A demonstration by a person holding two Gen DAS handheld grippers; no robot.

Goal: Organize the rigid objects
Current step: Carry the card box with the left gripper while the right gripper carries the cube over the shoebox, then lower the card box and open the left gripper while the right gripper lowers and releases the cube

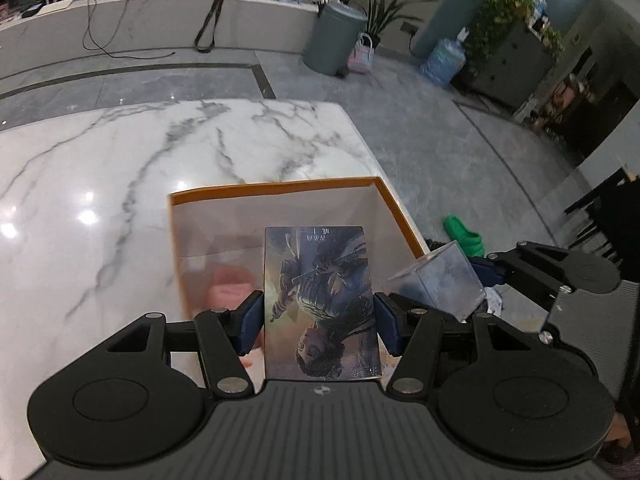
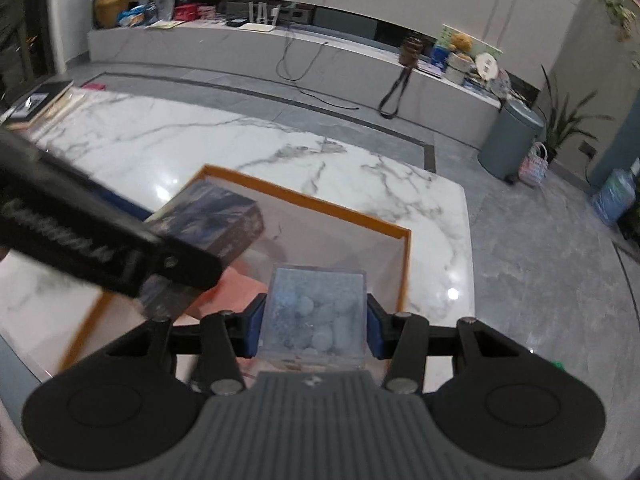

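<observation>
My left gripper (image 1: 318,320) is shut on a flat box with a printed figure picture (image 1: 320,300), held over an open orange-rimmed white box (image 1: 276,188) on the marble table. My right gripper (image 2: 314,326) is shut on a clear plastic cube with round pieces inside (image 2: 316,314), held over the same orange-rimmed box (image 2: 304,196). The cube also shows in the left wrist view (image 1: 440,280), at the box's right edge. The picture box also shows in the right wrist view (image 2: 216,216), with the left gripper's arm across it. A pink item (image 1: 232,280) lies inside the orange-rimmed box.
The marble table (image 1: 120,168) stretches left and away; its right edge drops to a grey floor. Books (image 2: 48,100) lie at the table's far left. A green slipper (image 1: 464,236) is on the floor. A grey bin (image 2: 512,140) stands by a low bench.
</observation>
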